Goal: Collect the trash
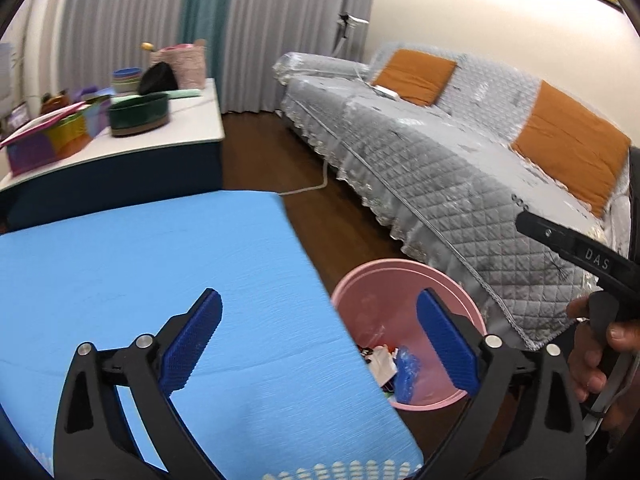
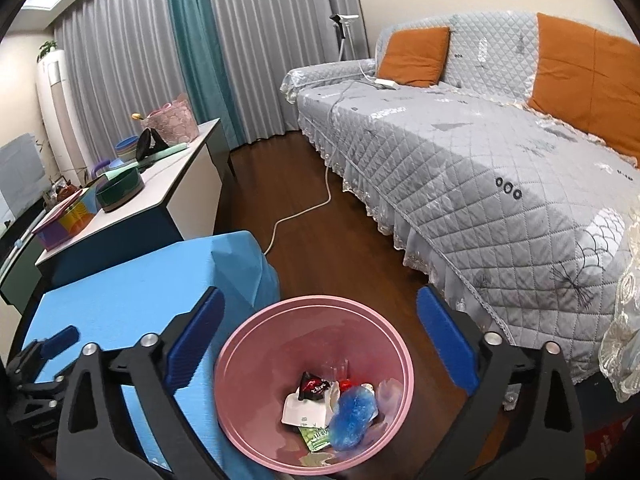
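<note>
A pink trash bin (image 2: pixel 240 360) stands on the wood floor between the blue-covered table (image 2: pixel 120 304) and the sofa. It holds several pieces of trash: a white wrapper (image 2: pixel 302 410), a crumpled blue bag (image 2: pixel 352 416), a dark red wrapper (image 2: pixel 314 386) and a green packet (image 2: pixel 316 436). My right gripper (image 2: pixel 320 344) is open and empty, right above the bin. My left gripper (image 1: pixel 320 344) is open and empty, over the table's right edge (image 1: pixel 160 260), with the bin (image 1: pixel 360 300) below to the right. The right gripper's handle (image 1: pixel 592 264) shows at the right in the left wrist view.
A grey quilted sofa (image 2: pixel 480 160) with orange cushions (image 2: pixel 412 56) runs along the right. A white cable (image 2: pixel 304 212) lies on the floor. A white side table (image 2: pixel 172 184) at the left carries a green bowl (image 2: pixel 120 190), coloured boxes and a pink basket (image 2: pixel 172 122).
</note>
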Available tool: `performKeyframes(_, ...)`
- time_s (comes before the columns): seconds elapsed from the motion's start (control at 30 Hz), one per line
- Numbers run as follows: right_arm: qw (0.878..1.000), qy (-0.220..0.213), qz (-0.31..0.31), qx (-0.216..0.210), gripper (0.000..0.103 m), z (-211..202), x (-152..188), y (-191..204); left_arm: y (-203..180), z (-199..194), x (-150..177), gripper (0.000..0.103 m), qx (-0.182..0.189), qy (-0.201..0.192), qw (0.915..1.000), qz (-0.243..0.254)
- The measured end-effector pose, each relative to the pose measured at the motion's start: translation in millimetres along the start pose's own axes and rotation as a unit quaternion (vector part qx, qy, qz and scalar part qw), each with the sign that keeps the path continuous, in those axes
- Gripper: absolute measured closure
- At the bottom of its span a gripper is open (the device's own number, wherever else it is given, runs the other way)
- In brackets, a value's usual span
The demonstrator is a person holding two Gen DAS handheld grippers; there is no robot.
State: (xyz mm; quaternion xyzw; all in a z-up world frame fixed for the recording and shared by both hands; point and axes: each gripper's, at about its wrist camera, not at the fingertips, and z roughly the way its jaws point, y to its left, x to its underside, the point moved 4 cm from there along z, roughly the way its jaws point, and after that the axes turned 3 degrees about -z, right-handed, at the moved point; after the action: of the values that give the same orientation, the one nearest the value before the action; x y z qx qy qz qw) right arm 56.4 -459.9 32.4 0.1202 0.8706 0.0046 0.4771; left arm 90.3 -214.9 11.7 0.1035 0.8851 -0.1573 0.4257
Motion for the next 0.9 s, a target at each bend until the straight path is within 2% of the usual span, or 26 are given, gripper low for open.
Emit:
performKeyframes(0.27,0.999,-0.008,-0.034,-0.009,0.005,-20.3,6.9,32.0,30.2,-42.7,-1.6,0.008,-0.040,-0.028,0.9988,-0.008)
performKeyframes(0.5,0.998,0.002,-0.060,-0.020,0.005,-47.3,39.7,72.4,58.0,-87.2,18.9,0.008,-0.070,-0.041,0.9966,-0.017)
performKeyframes(0.73,0.996,0.009,-0.083,-0.022,0.005,-73.4,75.1,109.3,94.7,-118.0,51.7,0.008,-0.126,-0.022,0.9902,-0.057)
performKeyframes(0.9,0.995,0.013,-0.096,-0.019,0.005,-83.0,90.8,127.7,111.8,-135.8,67.2,0.008,-0.146,-0.019,0.9863,-0.074)
